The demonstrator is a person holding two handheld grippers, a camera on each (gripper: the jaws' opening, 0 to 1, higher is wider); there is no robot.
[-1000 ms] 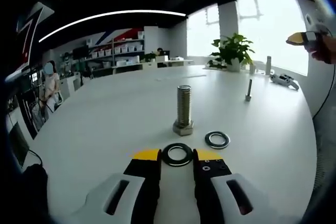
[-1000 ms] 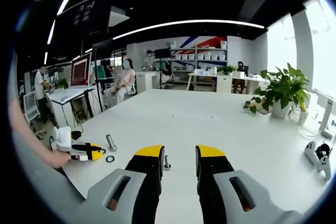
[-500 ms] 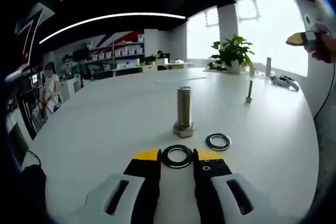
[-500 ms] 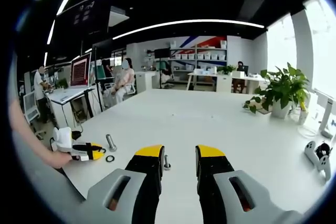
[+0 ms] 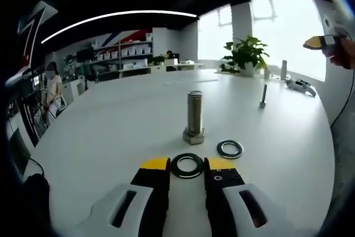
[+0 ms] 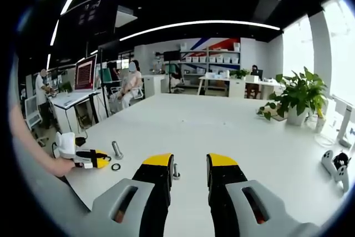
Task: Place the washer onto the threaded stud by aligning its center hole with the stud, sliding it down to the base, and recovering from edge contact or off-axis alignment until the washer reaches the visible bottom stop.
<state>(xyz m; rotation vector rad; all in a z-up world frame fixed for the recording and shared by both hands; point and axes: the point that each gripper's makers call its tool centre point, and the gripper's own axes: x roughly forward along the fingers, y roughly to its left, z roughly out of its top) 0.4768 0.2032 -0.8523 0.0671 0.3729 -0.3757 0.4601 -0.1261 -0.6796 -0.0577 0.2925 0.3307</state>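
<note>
Left gripper [image 5: 186, 164]: jaws being held apart, w/ washer [image 5: 187, 165] lying flat on table [image 5: 111, 131] between the tips, contact not discernible. Threaded stud [image 5: 194, 116]: standing upright just beyond washer, nothing on it. 2nd washer [image 5: 229, 149]: lying beside stud base. Right gripper [image 6: 189, 161]: jaws being held apart, nothing between; small bolt [image 6: 176, 171] standing near the tips.

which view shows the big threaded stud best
The left gripper view: the threaded stud stands upright on the white table, close and centred beyond the left gripper. In the right gripper view it is small and far off at the left.
</note>
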